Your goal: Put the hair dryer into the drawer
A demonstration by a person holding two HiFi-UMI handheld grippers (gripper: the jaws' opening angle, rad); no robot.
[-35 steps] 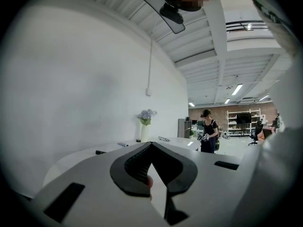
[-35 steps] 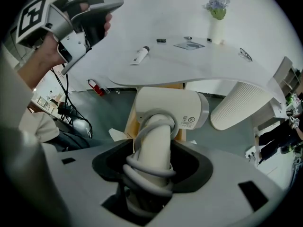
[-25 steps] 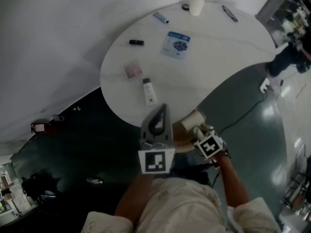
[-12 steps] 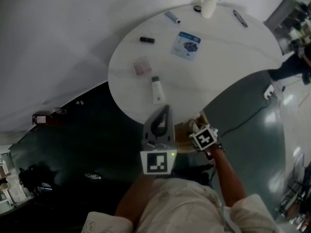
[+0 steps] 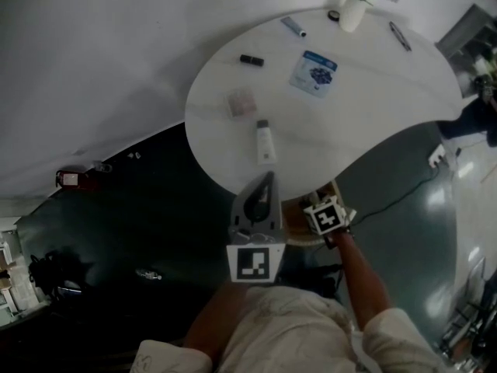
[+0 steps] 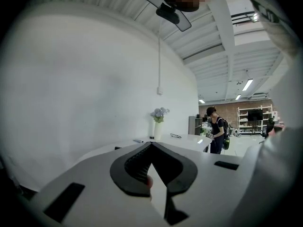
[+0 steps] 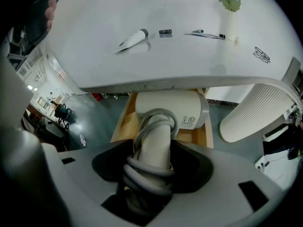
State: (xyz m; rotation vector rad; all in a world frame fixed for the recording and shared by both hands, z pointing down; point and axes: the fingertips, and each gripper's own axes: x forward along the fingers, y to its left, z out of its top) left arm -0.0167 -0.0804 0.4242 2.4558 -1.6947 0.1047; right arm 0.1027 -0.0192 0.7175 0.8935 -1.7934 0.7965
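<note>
A cream hair dryer [image 7: 169, 109] with grey cord wound round its handle hangs in my right gripper [image 7: 151, 163], which is shut on that handle and points steeply down. Its head hovers over the open wooden drawer [image 7: 122, 123] just below the white table's edge. In the head view the right gripper [image 5: 326, 217] covers most of the dryer, with the drawer [image 5: 298, 217] beside it. My left gripper [image 5: 268, 179] points level at the table edge. Its tips meet in the left gripper view [image 6: 151, 144] and nothing is between them.
On the round white table [image 5: 365, 130] lie a tube [image 5: 265, 142], a compact [image 5: 241, 103], a blue packet [image 5: 313, 72] and a vase [image 5: 351, 10]. A ribbed white chair back [image 7: 258, 112] stands right of the drawer. A person [image 6: 217, 135] stands far off.
My right gripper has sunk with the hair dryer towards the drawer, and the dryer's head no longer shows in the head view. The left gripper has edged towards the table.
</note>
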